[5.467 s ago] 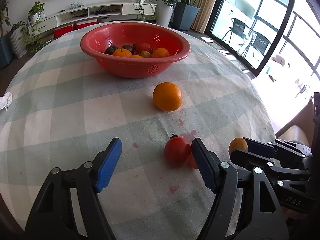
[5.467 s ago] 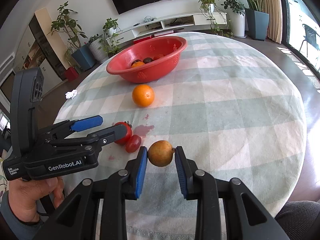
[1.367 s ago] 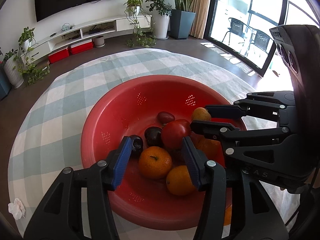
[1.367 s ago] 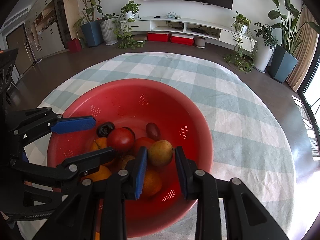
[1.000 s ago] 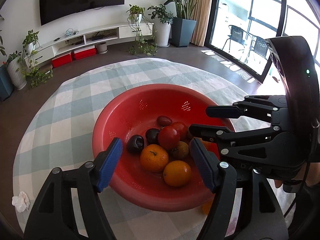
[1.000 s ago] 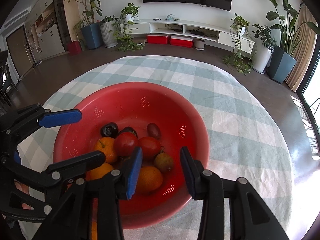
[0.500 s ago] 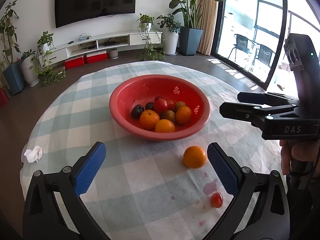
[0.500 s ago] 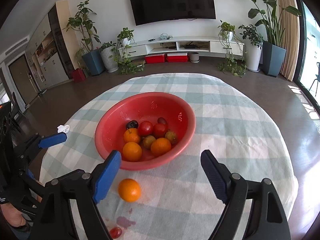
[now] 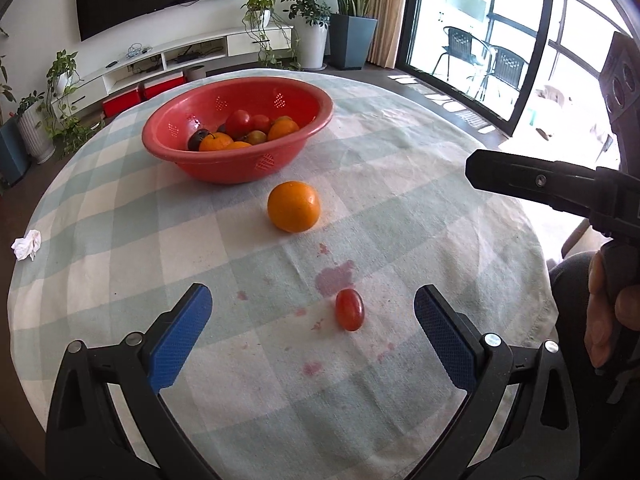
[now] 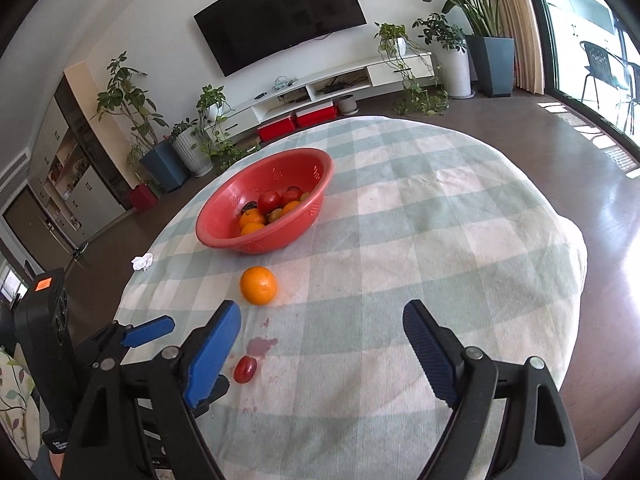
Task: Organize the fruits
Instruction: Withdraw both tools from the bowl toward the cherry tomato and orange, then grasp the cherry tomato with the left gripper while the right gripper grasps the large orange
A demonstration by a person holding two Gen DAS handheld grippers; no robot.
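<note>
A red perforated bowl (image 9: 244, 164) (image 10: 256, 240) with several oranges, tomatoes and dark fruits in it stands at the far side of the checked tablecloth. Nearer lies a loose orange (image 9: 294, 207) (image 10: 258, 285). A small red cherry tomato (image 9: 349, 309) (image 10: 245, 369) lies closest, beside a reddish stain. My left gripper (image 9: 312, 334) hangs wide open just short of the cherry tomato, nothing between its blue pads. My right gripper (image 10: 322, 350) is open and empty over bare cloth, to the right of both loose fruits.
A crumpled white tissue (image 9: 26, 244) (image 10: 142, 262) lies at the table's left edge. Reddish stains (image 9: 336, 278) mark the cloth near the tomato. Beyond the round table are a low TV shelf (image 10: 320, 84), potted plants and a glass door on the right.
Both grippers let their fruits go into the bowl, opened wide and drew back toward the near edge. The bowl now sits far off; the orange and cherry tomato came close.
</note>
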